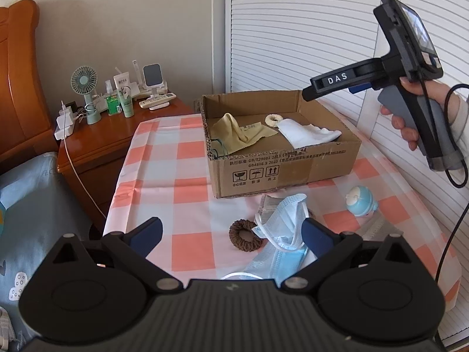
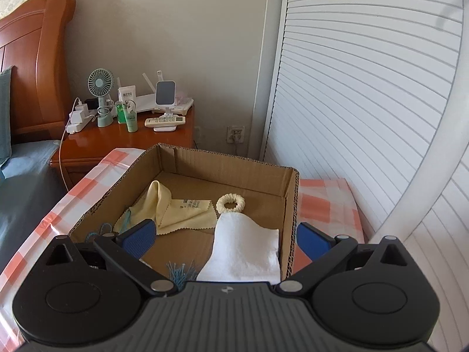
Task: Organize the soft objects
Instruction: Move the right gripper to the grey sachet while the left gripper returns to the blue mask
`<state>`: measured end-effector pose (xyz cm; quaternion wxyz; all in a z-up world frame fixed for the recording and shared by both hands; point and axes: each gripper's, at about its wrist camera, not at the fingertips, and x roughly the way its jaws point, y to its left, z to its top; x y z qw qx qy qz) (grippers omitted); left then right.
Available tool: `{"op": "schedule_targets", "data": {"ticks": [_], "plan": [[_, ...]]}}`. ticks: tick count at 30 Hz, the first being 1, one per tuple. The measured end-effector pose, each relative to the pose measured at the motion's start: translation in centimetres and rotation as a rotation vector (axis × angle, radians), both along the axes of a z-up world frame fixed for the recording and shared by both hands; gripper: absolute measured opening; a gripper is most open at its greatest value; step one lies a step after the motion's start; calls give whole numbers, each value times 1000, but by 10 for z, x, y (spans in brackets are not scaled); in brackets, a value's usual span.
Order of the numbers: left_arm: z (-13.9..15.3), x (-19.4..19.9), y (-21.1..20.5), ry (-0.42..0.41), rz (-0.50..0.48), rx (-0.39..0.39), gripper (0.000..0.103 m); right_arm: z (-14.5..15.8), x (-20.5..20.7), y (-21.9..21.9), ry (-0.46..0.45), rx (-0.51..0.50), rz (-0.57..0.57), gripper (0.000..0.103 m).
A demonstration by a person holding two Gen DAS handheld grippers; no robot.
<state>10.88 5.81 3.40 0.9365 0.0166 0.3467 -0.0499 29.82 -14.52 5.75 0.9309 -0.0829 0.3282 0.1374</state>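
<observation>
An open cardboard box (image 1: pixel 281 173) stands on the checked table; it holds a yellow cloth (image 1: pixel 243 133), a cream scrunchie (image 1: pixel 272 119) and a white cloth (image 1: pixel 307 133). In the right wrist view the box (image 2: pixel 288 205) shows the yellow cloth (image 2: pixel 173 208), scrunchie (image 2: pixel 230 203) and white cloth (image 2: pixel 243 249). My right gripper (image 2: pixel 231 239) is open and empty above the box, and seen from outside (image 1: pixel 346 83). My left gripper (image 1: pixel 231 234) is open, low over a brown scrunchie (image 1: pixel 246 234) and a blue face mask (image 1: pixel 281 228) in front of the box.
A small blue and white toy (image 1: pixel 362 201) stands right of the mask. A wooden nightstand (image 1: pixel 111 143) with a fan (image 1: pixel 83 88), bottles and a remote is at the back left. A bed (image 1: pixel 32 205) is left, louvred doors (image 1: pixel 293 44) right.
</observation>
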Motion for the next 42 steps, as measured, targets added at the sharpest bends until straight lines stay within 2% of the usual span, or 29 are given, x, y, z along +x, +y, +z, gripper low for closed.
{"op": "schedule_targets", "data": {"ticks": [9, 20, 29, 36, 42], "plan": [[0, -9, 1, -2, 5, 9, 101, -11, -58, -22, 25, 34, -38, 103], [-20, -16, -7, 46, -54, 18, 101, -75, -140, -48, 79, 10, -123, 103], [-39, -13, -23, 64, -140, 5, 101, -109, -169, -60, 153, 27, -113, 103], [-22, -6, -41, -15, -212, 28, 101, -123, -171, -62, 166, 28, -105, 103], [-10, 10, -64, -85, -322, 10, 101, -124, -172, -62, 156, 21, -91, 103]]}}
